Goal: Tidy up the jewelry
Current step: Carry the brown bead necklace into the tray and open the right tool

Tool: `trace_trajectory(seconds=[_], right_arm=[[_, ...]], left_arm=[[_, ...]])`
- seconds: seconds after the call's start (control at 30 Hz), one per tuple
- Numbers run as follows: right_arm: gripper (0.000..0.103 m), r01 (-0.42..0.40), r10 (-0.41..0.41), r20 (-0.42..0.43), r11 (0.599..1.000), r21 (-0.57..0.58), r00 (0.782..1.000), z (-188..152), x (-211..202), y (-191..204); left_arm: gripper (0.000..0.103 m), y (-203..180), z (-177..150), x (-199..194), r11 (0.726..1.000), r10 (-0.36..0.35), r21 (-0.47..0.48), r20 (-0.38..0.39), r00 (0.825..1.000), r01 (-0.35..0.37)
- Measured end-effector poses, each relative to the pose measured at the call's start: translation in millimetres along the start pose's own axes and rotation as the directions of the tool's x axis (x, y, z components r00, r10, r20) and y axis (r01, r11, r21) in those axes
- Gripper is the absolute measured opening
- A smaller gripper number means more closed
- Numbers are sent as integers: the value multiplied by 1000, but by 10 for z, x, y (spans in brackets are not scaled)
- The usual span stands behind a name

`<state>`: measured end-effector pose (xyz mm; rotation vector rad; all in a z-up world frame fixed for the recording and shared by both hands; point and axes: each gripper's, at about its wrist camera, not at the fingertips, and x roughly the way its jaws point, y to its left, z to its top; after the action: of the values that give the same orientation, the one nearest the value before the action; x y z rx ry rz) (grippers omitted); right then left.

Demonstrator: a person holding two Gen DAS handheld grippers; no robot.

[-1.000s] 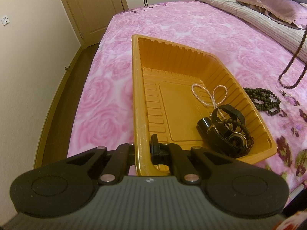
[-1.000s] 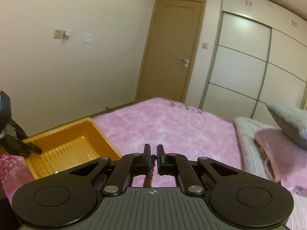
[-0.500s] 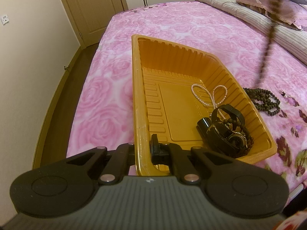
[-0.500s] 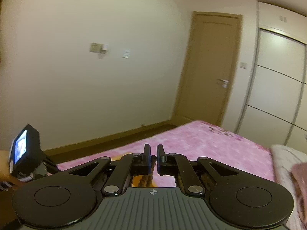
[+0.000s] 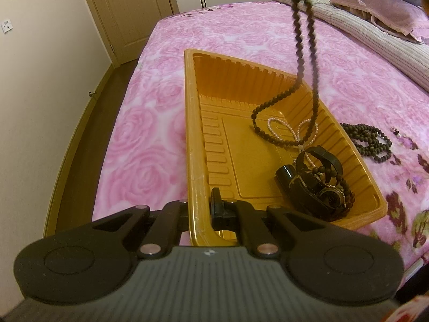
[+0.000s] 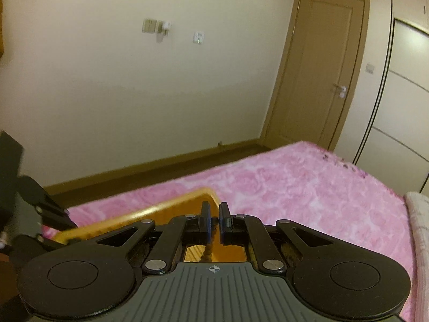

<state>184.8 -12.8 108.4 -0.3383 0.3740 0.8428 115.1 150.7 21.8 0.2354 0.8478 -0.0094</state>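
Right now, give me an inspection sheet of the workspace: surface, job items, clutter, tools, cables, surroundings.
Surface: pink rose-print bedspread; orange tray sits on it.
Job's things: dark bead necklace hangs from above, its lower loop inside the tray over the pearl strand. Black watches and bracelets are piled in the tray's near right corner. A second dark bead strand lies on the bedspread, right of the tray.
Clutter: nothing seen.
Tools: left tool shut on the tray's near rim; right tool shut on the dark bead necklace.
Cables: nothing seen.
Surroundings: door, wall sockets, wardrobe, pillows.
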Motion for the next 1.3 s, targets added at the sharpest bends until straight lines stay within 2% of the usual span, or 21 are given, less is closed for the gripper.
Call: trace_trajectory(seconds=[0.67, 0.93, 1.0, 1.07, 1.13, 1.3], right_arm=[[6, -38, 53, -120, 991, 131, 991, -284, 259, -172], [7, -79, 111, -161, 978, 191, 981, -476, 297, -207], [12, -66, 99, -152, 976, 210, 983, -509, 230, -236], [30, -42, 77, -136, 969, 244, 988, -555, 120, -298], [38, -17, 51, -113, 958, 285, 992, -636, -33, -371], [40, 93, -58, -101, 918, 385, 993, -940, -458, -545]], left_arm=[[3, 13, -5, 14, 1000, -1, -3, -1, 1000, 1], [3, 30, -6, 19, 1000, 0, -6, -3, 1000, 0], [3, 34, -7, 20, 1000, -1, -7, -2, 1000, 1], [3, 37, -5, 23, 1000, -1, -6, -2, 1000, 1], [3, 40, -11, 23, 1000, 0, -7, -1, 1000, 0], [3, 37, -13, 23, 1000, 0, -5, -1, 1000, 0]])
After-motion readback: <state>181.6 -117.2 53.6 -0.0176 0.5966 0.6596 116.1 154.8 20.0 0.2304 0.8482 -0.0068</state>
